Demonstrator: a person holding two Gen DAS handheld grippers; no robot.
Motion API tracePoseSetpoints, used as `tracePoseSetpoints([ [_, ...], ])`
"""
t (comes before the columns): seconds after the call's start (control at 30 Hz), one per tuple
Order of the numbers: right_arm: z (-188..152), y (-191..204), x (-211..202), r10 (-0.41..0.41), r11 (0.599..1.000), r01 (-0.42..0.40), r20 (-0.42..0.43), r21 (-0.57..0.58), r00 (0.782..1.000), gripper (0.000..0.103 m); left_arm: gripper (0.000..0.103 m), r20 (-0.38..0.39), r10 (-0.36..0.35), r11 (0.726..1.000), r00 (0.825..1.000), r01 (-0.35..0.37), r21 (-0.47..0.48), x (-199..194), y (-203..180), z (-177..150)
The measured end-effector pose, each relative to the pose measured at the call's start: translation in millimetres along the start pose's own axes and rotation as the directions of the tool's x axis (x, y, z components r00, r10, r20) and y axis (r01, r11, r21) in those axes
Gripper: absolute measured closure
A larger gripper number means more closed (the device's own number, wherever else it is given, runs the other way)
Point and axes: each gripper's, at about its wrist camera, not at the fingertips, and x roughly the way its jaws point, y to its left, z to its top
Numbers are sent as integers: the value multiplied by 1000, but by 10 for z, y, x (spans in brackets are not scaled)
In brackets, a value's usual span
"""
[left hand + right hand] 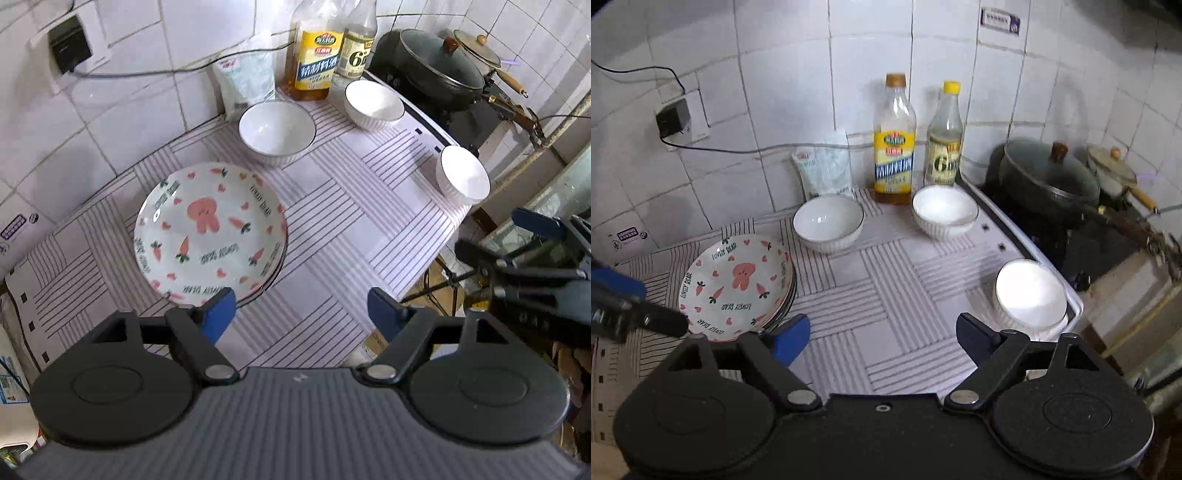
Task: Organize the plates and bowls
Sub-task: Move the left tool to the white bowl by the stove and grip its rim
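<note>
So the plates are already sitting in one stack, carrot-and-bear pattern on top, and you can see a couple more rims under it from the right wrist view. The stack rests on the striped worktop just ahead of the left gripper, overlapping its left-hand jaw, and off past the left-hand jaw of the right gripper.

Both sets of jaws are spread wide with nothing between them, just bare worktop showing in the gap. Neither one touches anything.

The bowls are the part not done yet. Three white ones sit apart: one bowl straight beyond the plates, a second bowl in front of the two bottles, and a third bowl near the worktop's edge by the stove, just beyond the right gripper's right-hand jaw.

Looks like the plate step is finished and the bowl step is up next. Best guess: the right gripper takes that nearest bowl by the rim, one jaw inside and one outside, then nests it into another. It's close to the edge, so a sloppy pinch could nudge it off.
</note>
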Motion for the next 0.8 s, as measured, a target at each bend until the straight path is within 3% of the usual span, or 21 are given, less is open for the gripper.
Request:
tracePoseSetpoints([
  [0.17,-16,-354,73,39,994,-33,62,-102,997,8,7,34,30,999,999,-29,-23,89,-301,192],
  [0.4,-123,-933,395,109,942,-80,74,-327,991,3,5,41,63,997,997,-61,-47,413,-812,477],
  [0.63,-412,-1771,877,138,973,-119,84,-198,987,3,5,20,-21,995,1000,23,-100,1154,-1295,702],
  [0.8,-642,-2139,1197,170,974,-158,64,-164,983,3,5,57,-1,997,998,5,-74,1657,-1551,777],
])
